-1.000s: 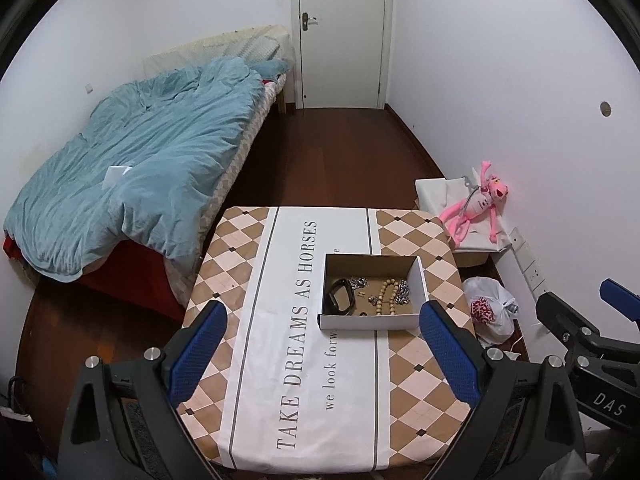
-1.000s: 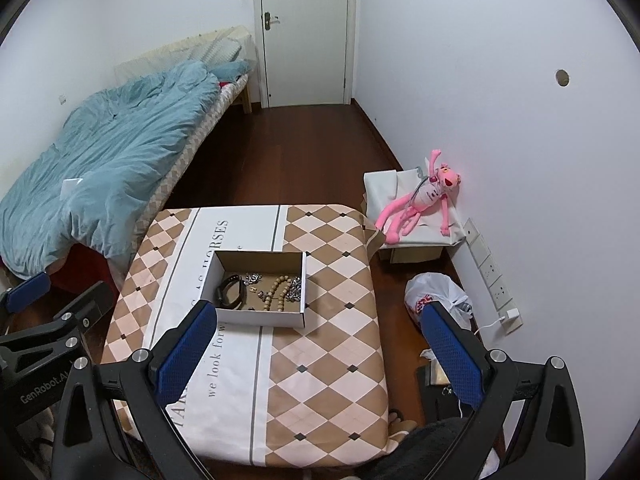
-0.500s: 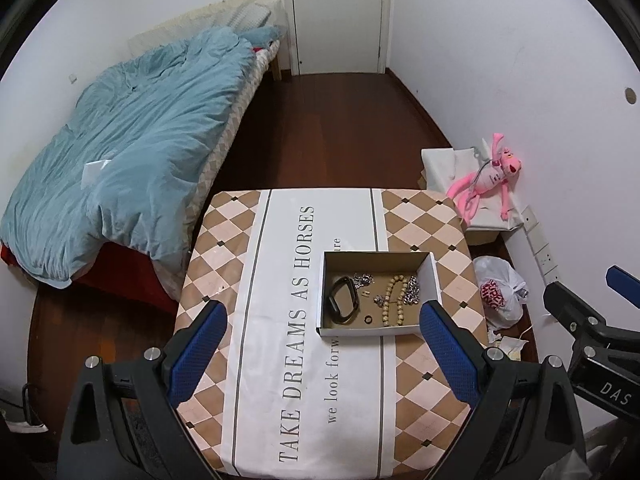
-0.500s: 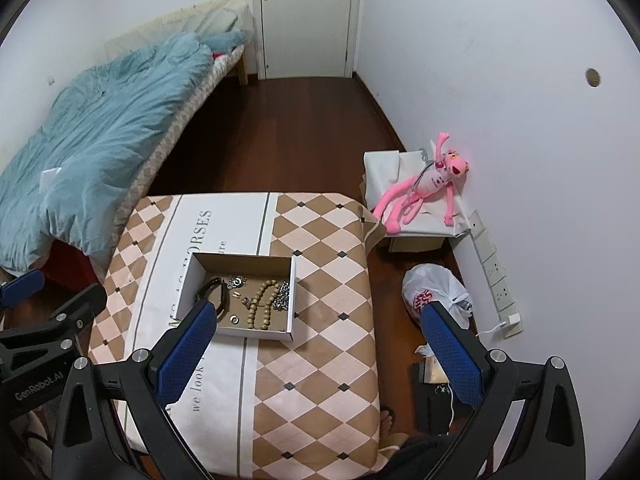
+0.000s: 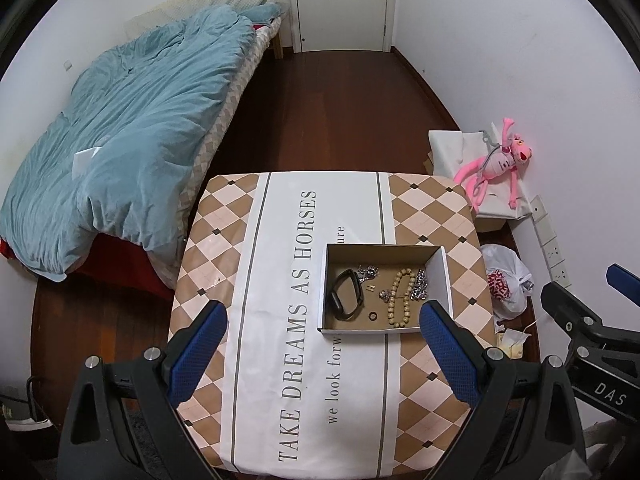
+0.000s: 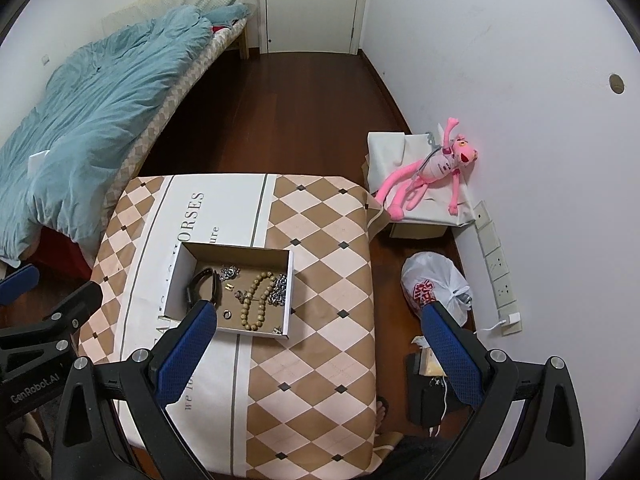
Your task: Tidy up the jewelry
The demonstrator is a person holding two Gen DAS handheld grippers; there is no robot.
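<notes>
Left wrist view: my left claw [image 5: 320, 344] hangs spread and empty above the table [image 5: 224, 240]. The box [image 5: 384, 330] sits right of centre, holding a black band [image 5: 346, 295], a bead bracelet [image 5: 402, 298] and what look like silver chains [image 5: 420, 284].

Right wrist view: my right claw [image 6: 318, 346] is spread, empty, above the table edge, the box ahead-left.
</notes>
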